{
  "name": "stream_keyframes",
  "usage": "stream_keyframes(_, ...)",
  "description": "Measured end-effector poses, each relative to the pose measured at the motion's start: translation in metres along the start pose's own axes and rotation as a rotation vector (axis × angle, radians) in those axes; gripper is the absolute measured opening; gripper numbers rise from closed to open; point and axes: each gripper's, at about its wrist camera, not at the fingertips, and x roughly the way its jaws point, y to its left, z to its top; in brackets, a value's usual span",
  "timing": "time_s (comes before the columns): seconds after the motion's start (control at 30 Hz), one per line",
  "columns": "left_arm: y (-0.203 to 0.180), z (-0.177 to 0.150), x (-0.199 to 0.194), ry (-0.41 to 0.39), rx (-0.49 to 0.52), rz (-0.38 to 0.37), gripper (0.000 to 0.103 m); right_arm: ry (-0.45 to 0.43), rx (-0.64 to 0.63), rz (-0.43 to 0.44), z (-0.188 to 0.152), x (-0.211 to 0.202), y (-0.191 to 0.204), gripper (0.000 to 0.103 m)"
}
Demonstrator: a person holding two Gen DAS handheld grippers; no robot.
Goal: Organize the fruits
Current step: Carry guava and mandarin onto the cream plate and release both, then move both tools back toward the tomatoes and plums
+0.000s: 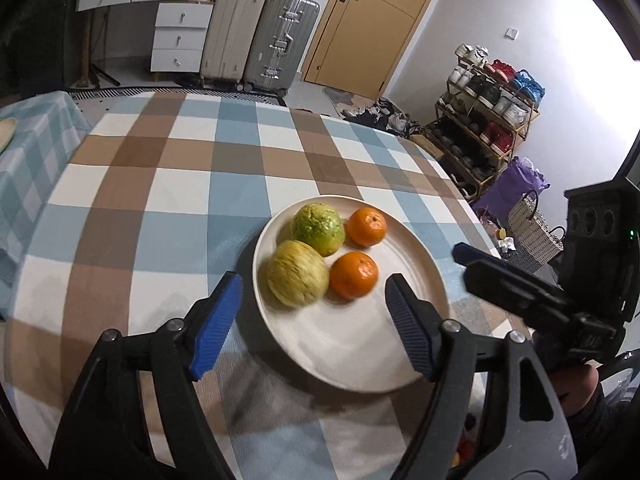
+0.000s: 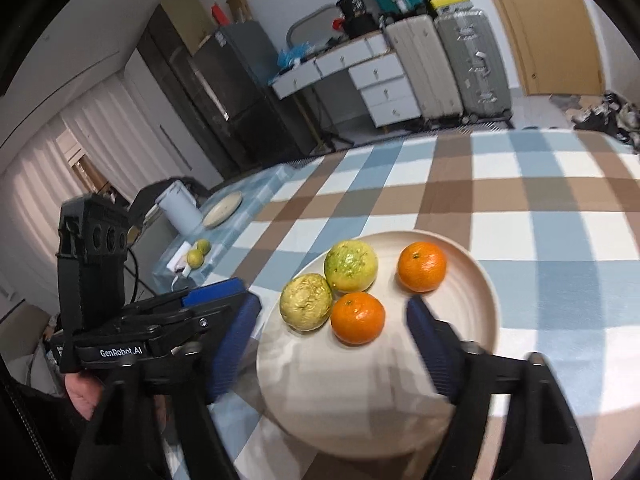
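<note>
Our left gripper (image 1: 314, 300) and right gripper (image 2: 334, 328) hang over the plate's (image 1: 360, 352) near rim, fingers (image 1: 218, 320) wide, holding nothing. On the plate: yellow fruit (image 1: 297, 278) left, green fruit (image 1: 319, 228) behind, one orange (image 1: 354, 275) nearer, another orange (image 1: 367, 227) farther right.

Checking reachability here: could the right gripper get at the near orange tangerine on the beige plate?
Probably yes. The right gripper has open, empty jaws just short of the near orange tangerine on the round beige plate; nothing lies between them.
</note>
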Motion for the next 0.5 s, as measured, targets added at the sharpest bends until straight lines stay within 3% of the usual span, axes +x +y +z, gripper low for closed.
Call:
stream_keyframes(0.1,-0.011,-0.006,-0.022,-0.029,0.017,0.028,0.080,-0.034,0.003,-0.009,-0.004,-0.022,0.003,0.087)
stream_keyframes(0.43,-0.050,-0.033,-0.084,-0.076,0.054,0.054,0.085,-0.132,-0.028,-0.087,-0.029,-0.095,0.025,0.098)
stream_keyframes(0.5,-0.057,-0.041,-0.093,-0.082,0.058,0.047,0.091,-0.152,-0.031,-0.092,-0.036,-0.109,0.031,0.099)
